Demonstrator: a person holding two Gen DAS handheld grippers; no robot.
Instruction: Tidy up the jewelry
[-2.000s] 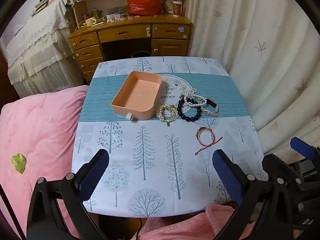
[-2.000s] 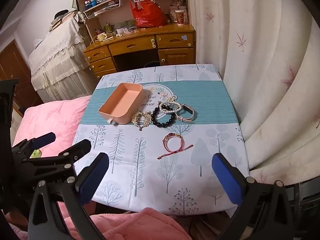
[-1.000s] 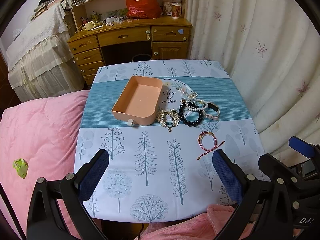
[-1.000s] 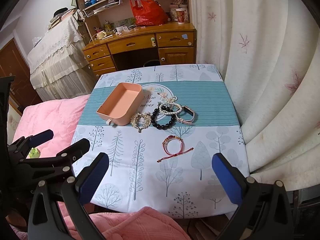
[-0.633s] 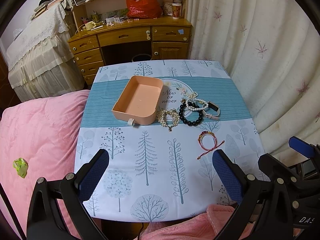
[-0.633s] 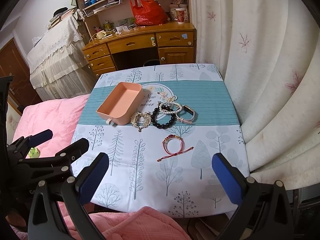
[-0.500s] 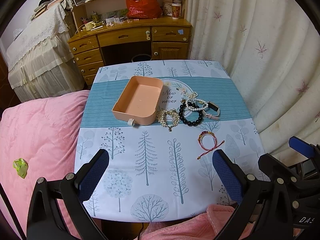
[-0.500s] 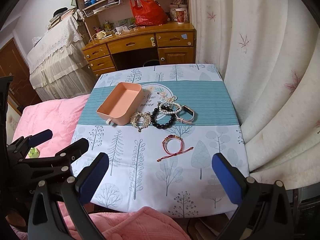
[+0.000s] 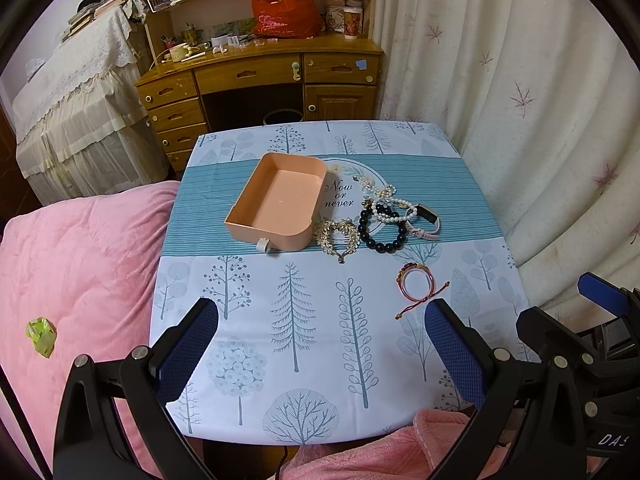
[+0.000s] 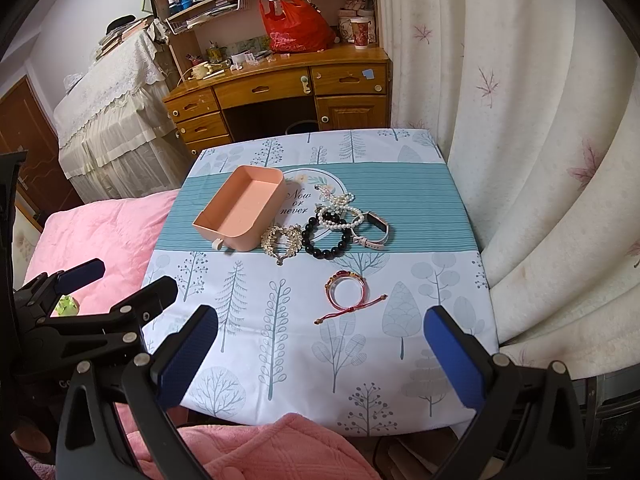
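An empty peach tray (image 9: 280, 204) (image 10: 240, 212) sits on the table's teal stripe. To its right lie a gold leafy piece (image 9: 338, 236) (image 10: 281, 241), a black bead bracelet (image 9: 382, 232) (image 10: 325, 240), pearl strands (image 9: 386, 204) (image 10: 340, 210) and a pink-strapped watch (image 9: 424, 224) (image 10: 374, 232). A red cord bracelet (image 9: 416, 282) (image 10: 347, 292) lies nearer me. My left gripper (image 9: 320, 344) and right gripper (image 10: 320, 350) are both open and empty, held above the table's near edge.
The table (image 9: 280, 360) wears a tree-print cloth. A pink quilted bed (image 9: 72, 280) lies to the left, white curtains (image 9: 540, 120) to the right. A wooden desk (image 9: 260, 76) with a red bag (image 9: 284, 12) stands behind. A pink blanket (image 10: 280, 448) lies below the near edge.
Both views drew back slightly from the table between two seconds and one second ago. Since then nothing has moved; the jewelry and tray lie untouched.
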